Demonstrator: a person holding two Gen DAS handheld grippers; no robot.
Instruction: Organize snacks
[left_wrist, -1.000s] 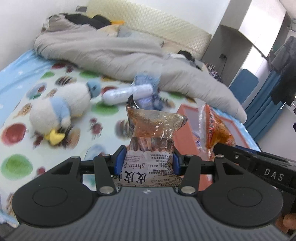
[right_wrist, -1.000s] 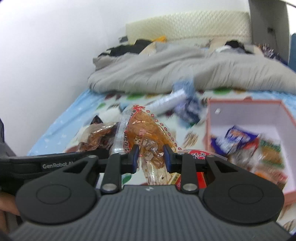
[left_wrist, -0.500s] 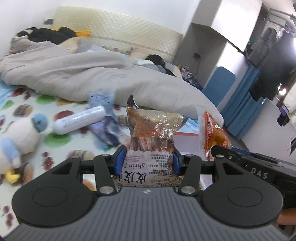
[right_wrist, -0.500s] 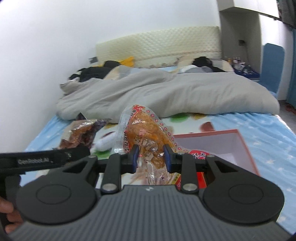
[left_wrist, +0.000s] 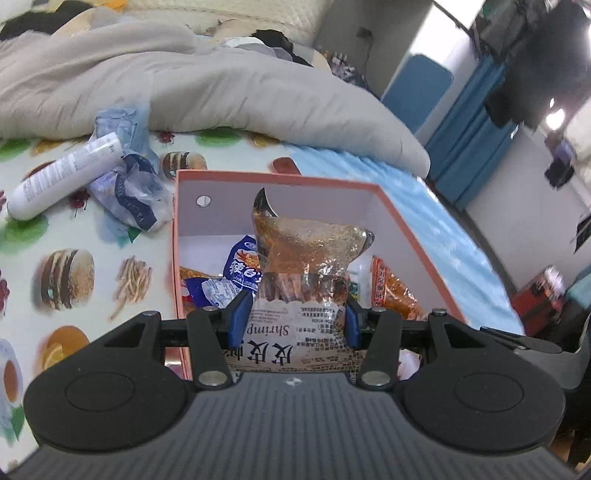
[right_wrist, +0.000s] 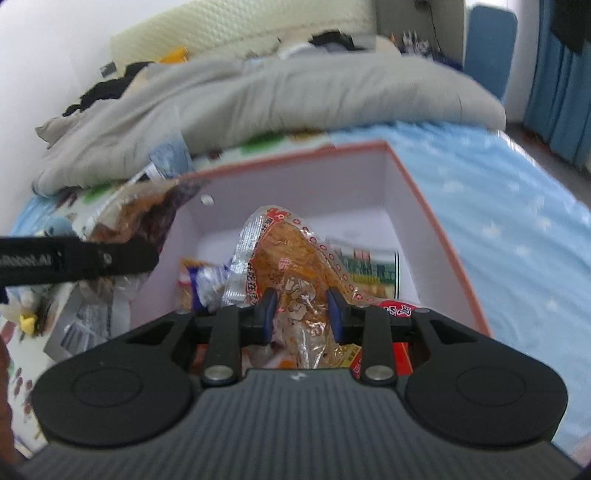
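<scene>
My left gripper (left_wrist: 295, 323) is shut on a clear shrimp snack bag (left_wrist: 306, 251) with a white printed base, held upright over the pink-rimmed white box (left_wrist: 280, 179). In the right wrist view my right gripper (right_wrist: 301, 314) has an orange snack packet (right_wrist: 288, 258) with red trim between its blue pads. Those jaws are opening while the pads still touch the packet, which hangs above the box (right_wrist: 436, 221). The left gripper's black body (right_wrist: 74, 258) and its bag (right_wrist: 136, 210) show at the box's left wall.
Several snacks lie in the box: a blue packet (left_wrist: 236, 269), an orange packet (left_wrist: 395, 291), a cup noodle (right_wrist: 369, 269), a red packet (right_wrist: 395, 314). A white bottle (left_wrist: 62, 173) and crumpled blue wrap (left_wrist: 129, 192) lie left of it. A grey duvet (left_wrist: 221, 85) is behind.
Both grippers have carried their packets rightward and down from over the printed bedsheet to above the box. The plush toy has left the left wrist view. Both packets stay between the pads.
</scene>
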